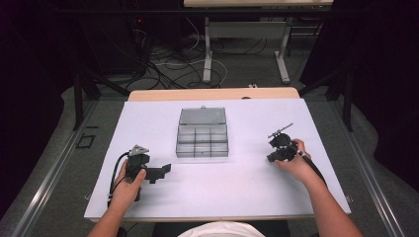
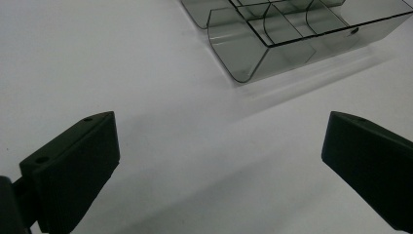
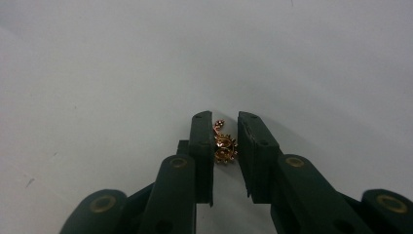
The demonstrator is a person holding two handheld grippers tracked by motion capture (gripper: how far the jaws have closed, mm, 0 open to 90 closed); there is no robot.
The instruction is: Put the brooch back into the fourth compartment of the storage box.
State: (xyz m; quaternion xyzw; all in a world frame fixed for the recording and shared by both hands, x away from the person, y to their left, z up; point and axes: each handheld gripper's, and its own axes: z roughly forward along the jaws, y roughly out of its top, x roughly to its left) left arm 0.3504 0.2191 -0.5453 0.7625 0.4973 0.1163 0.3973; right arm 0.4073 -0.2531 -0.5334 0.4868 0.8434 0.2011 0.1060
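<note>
The step in hand looks like picking up a tiny gold trinket [image 3: 224,145] so it can go into the clear box [image 1: 202,140] in the middle of the white table [image 1: 148,197].

The right gripper [image 3: 225,127] sits well to the right of the box, low over the table. Its jaws are pulled in narrow, and the gold trinket is between them. It looks pinched, pressed against one jaw with a thin gap showing on the other side, so I think it is held, but only just.

The left gripper [image 2: 219,146] rests to the left of the box, a bit nearer the person. Its jaws stand wide apart with nothing between them, just bare table. The near corner of the box is a little way in front of it.

The box lid is already open, lying flat behind the little compartments.

Next, I think the right gripper needs to lift slowly, move over to the box, and let go above one compartment. The trinket is tiny, so it could slip out.

Some things are hard to see. From the high view the trinket is too small to make out. Its shape is blurry too: maybe a small flower with a curly tail. The compartments look empty, but the dark plastic makes that hard to tell.
</note>
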